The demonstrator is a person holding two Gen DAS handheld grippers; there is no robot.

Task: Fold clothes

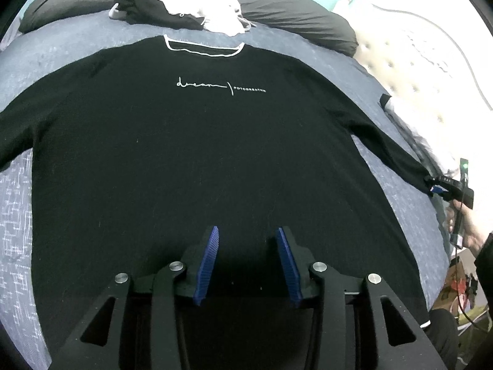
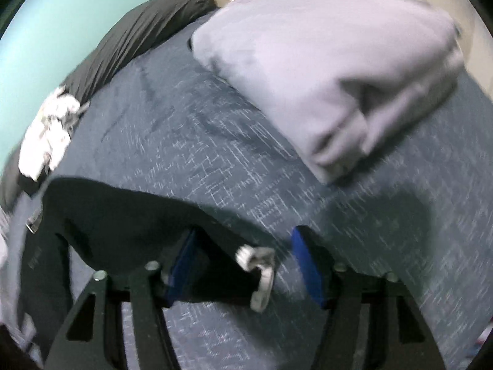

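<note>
Spreading across most of the left wrist view, a black long-sleeved shirt (image 1: 197, 154) lies flat and face up on a blue patterned bedspread (image 1: 18, 215), its white-trimmed neckline toward the top of the frame and white lettering across the chest. At the bottom centre the left gripper (image 1: 248, 262) hovers over the hem with its blue-padded jaws wide apart and nothing between them. At the far right edge the right gripper (image 1: 437, 186) sits at the end of the shirt's sleeve, held by a hand (image 1: 462, 228). A heap of black and white clothes (image 1: 185, 3) rests at the top, in front of a dark pillow (image 1: 292, 12).

Seen from the right wrist, blurred, the right gripper (image 2: 243, 265) sits at the bottom centre with its jaws wide. The sleeve (image 2: 123, 215), with its white-edged cuff (image 2: 258, 274), lies between them against the left pad; whether it is gripped cannot be told. A folded pale grey garment (image 2: 332, 67) lies on the bedspread (image 2: 215, 160) at upper right.
</note>
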